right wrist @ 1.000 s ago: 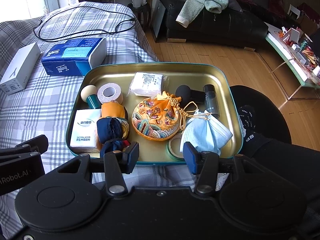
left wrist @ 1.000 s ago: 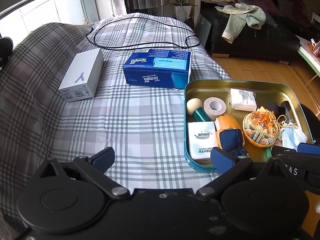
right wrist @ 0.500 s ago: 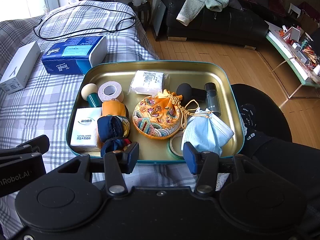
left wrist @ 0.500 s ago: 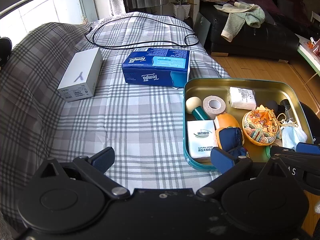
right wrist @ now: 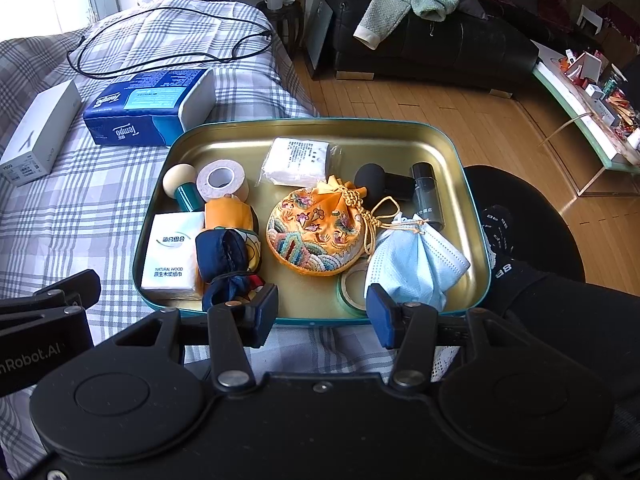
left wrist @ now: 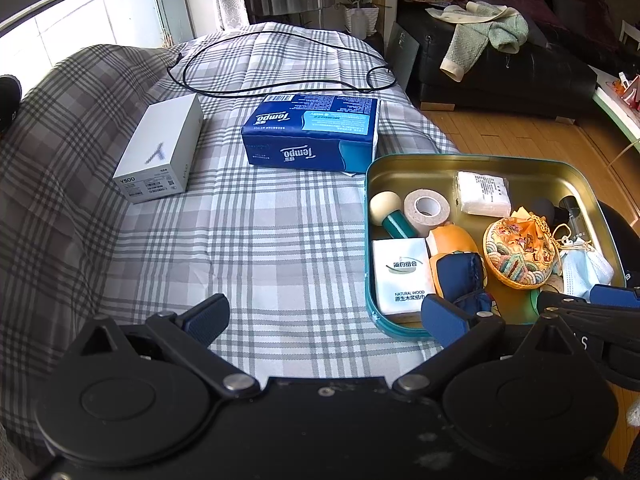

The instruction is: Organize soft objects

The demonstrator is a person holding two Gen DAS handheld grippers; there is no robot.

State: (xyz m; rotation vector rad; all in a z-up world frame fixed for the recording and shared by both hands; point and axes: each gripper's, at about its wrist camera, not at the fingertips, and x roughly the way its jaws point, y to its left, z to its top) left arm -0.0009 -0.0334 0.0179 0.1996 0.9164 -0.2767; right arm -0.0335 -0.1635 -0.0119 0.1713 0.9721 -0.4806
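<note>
Hovering wide open and empty over the plaid bed (left wrist: 260, 248), the left hand-held gripper (left wrist: 324, 314) has the tin (left wrist: 370, 300) at three o'clock; from the right wrist, the right hand-held gripper (right wrist: 322, 310) gapes empty at the tin's (right wrist: 460, 152) near rim, pouch (right wrist: 316, 232) at twelve o'clock, mask (right wrist: 416, 260) at one.

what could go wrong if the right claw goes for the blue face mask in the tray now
The face mask lies on a tape ring, and the embroidered pouch cord runs over it, so the open right claw might drag either along. The tray overhangs the bed edge; a hard push could tip it.
</note>
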